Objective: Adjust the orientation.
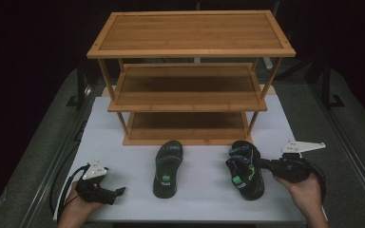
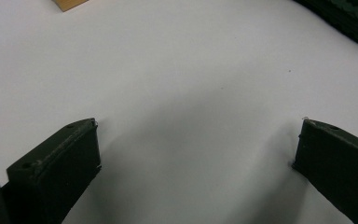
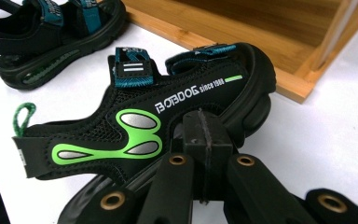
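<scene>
Just ahead of our right gripper (image 3: 204, 140), whose jaws are pressed together against its side, stands the right sandal (image 1: 245, 169). We judge it light, with soft mesh and a stiff rubber sole; its firm sole edge is the better hold. Our left gripper (image 2: 196, 154) hangs released over bare table, the left sandal (image 1: 167, 169) well off to its side.

High view: fixed above the near edge, looking forward and down over the white bench (image 1: 123, 137) and rack (image 1: 190, 78). Left tool (image 2: 198, 149) cam: very close, angled down at bare bench. Right tool (image 3: 205, 135) cam: close on the right sandal (image 3: 144, 121), shared with the high view.
</scene>
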Action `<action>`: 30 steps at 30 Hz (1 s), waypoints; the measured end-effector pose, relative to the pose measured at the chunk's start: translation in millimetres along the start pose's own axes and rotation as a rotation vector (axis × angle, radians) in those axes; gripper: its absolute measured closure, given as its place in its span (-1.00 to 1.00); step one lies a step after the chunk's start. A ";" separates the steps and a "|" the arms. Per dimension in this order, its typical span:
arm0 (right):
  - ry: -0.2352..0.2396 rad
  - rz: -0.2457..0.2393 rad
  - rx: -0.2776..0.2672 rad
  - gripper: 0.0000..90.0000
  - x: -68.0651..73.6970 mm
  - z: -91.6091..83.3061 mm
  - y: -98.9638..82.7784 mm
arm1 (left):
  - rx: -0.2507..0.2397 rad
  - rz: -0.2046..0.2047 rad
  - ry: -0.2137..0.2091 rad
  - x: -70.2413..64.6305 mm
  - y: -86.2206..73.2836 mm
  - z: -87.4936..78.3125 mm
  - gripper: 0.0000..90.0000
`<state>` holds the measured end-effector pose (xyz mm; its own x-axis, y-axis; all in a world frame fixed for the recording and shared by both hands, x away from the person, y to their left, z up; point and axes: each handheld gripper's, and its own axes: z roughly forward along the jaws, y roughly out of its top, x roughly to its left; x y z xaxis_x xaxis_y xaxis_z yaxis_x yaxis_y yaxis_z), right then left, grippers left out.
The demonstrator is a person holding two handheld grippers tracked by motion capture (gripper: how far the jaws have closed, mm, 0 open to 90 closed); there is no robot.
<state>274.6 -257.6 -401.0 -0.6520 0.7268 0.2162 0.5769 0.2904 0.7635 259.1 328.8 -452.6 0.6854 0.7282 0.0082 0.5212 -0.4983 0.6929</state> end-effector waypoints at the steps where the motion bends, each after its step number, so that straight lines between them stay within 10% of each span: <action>1: 0.003 0.005 0.000 1.00 -2.6 -0.2 -1.9 | 0.000 0.000 0.000 0.0 0.0 0.0 -1.00; 16: -0.015 0.077 0.088 0.99 -31.6 9.8 -22.5 | 0.000 0.000 -0.001 0.2 0.0 0.0 -1.00; 23: -0.050 0.084 -0.018 0.59 -31.8 -14.7 -13.7 | 0.001 0.000 -0.002 0.4 0.0 0.0 -1.00; 30: 0.043 0.046 -0.111 0.19 -24.2 -23.6 -2.6 | 0.001 -0.001 -0.002 0.3 0.0 0.0 -1.00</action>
<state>277.3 -290.6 -393.8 -0.6482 0.7095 0.2763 0.5498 0.1851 0.8146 259.4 329.0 -452.6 0.6860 0.7275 0.0060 0.5223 -0.4982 0.6921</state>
